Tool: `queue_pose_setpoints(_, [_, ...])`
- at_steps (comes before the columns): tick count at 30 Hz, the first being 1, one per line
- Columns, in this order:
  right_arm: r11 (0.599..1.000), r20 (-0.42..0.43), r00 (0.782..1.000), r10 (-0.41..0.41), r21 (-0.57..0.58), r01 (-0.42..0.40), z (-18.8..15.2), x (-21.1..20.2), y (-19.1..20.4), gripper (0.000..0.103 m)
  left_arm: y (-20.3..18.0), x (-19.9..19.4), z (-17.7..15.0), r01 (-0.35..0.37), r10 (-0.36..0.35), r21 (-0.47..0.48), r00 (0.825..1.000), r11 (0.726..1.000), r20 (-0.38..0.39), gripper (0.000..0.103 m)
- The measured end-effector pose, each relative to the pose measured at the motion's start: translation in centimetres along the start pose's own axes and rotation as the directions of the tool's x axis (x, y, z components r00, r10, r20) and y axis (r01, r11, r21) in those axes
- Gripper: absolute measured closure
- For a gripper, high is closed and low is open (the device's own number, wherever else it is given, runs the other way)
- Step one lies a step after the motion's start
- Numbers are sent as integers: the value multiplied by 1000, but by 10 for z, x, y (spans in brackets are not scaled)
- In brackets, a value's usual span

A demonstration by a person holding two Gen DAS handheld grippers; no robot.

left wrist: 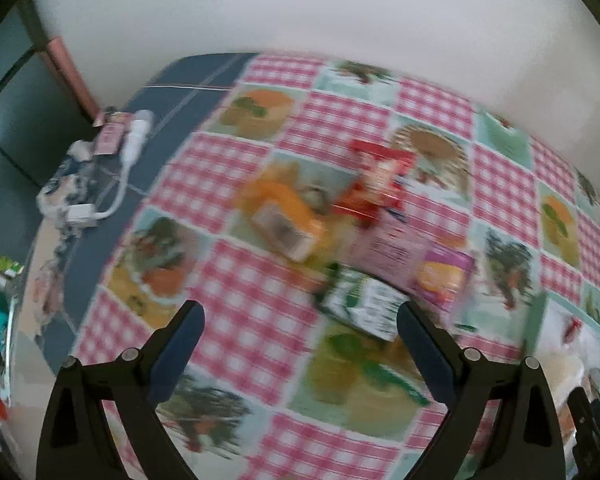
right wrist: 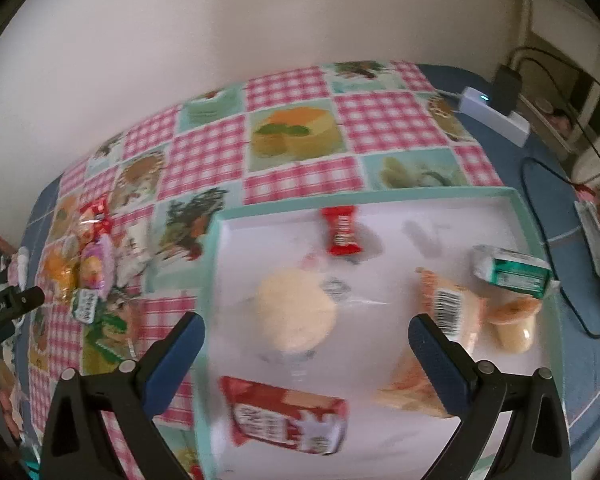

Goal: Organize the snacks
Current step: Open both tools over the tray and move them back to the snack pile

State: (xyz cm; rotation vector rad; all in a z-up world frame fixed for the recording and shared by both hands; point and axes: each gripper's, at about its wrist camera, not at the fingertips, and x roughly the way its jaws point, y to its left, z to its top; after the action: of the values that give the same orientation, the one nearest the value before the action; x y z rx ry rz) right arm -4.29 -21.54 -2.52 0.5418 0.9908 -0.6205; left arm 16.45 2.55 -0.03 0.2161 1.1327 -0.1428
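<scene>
In the left wrist view my left gripper [left wrist: 300,316] is open and empty above the checked tablecloth, short of a blurred heap of snacks: an orange pack [left wrist: 284,216], a red pack [left wrist: 376,176], a pink pack [left wrist: 396,252] and a green-and-white pack [left wrist: 364,304] closest to the fingertips. In the right wrist view my right gripper [right wrist: 306,328] is open and empty over a white tray with a teal rim [right wrist: 364,196]. In the tray lie a round pale cake [right wrist: 296,316], a red candy [right wrist: 340,230], a red pack [right wrist: 288,416], an orange pack [right wrist: 444,312], a green box [right wrist: 516,272] and a jelly cup [right wrist: 512,324].
The same snack heap [right wrist: 88,264] lies at the left of the tray in the right wrist view, with the left gripper's tip [right wrist: 24,300] beside it. A white power strip [right wrist: 496,116] with cables lies back right. A white cable and charger [left wrist: 132,148] lie at the table's left edge. A wall stands behind.
</scene>
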Motion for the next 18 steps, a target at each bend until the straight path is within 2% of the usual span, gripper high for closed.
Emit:
queue_pose_setpoints(11, [995, -2, 998, 65, -73, -65, -4, 2, 64, 0, 65, 5, 8, -38, 40, -125, 999, 991, 9, 6])
queue_pose_setpoints(15, [992, -13, 997, 82, -97, -82, -6, 7, 85, 0, 79, 12, 8, -41, 40, -159, 999, 987, -7, 6])
queue_pose_setpoints(18, [990, -20, 996, 88, -113, -90, -8, 11, 99, 0, 85, 20, 8, -18, 14, -182, 1000, 983, -23, 6])
